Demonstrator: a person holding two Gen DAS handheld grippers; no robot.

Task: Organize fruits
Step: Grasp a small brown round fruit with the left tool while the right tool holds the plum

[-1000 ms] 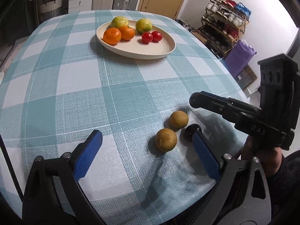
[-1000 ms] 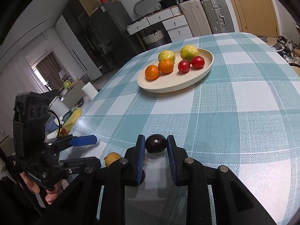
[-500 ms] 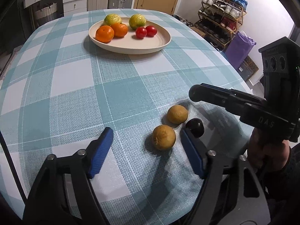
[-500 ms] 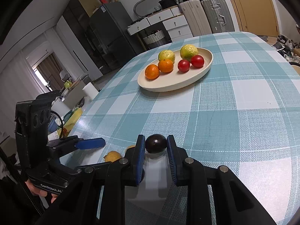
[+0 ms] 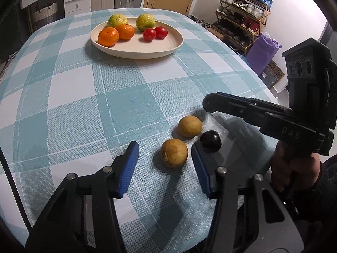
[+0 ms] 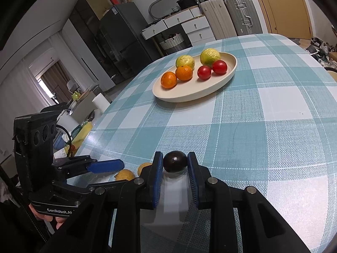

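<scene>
Checked tablecloth [image 5: 88, 97]: left gripper [image 5: 164, 162] wide open around brown fruit [image 5: 174, 152]; right gripper [image 6: 175, 168] clamps dark plum [image 6: 174, 161]; plate [image 5: 147, 50] far.

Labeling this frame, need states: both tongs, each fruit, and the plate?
left tongs: open, around the nearer brown fruit, not touching it
right tongs: shut on dark plum
dark plum: gripped, low over the tablecloth
nearer brown fruit: loose on tablecloth
farther brown fruit: loose on tablecloth
plate: upright, partly filled
oranges: two, on plate
green citrus: two, on plate
tomatoes: two, on plate
</scene>
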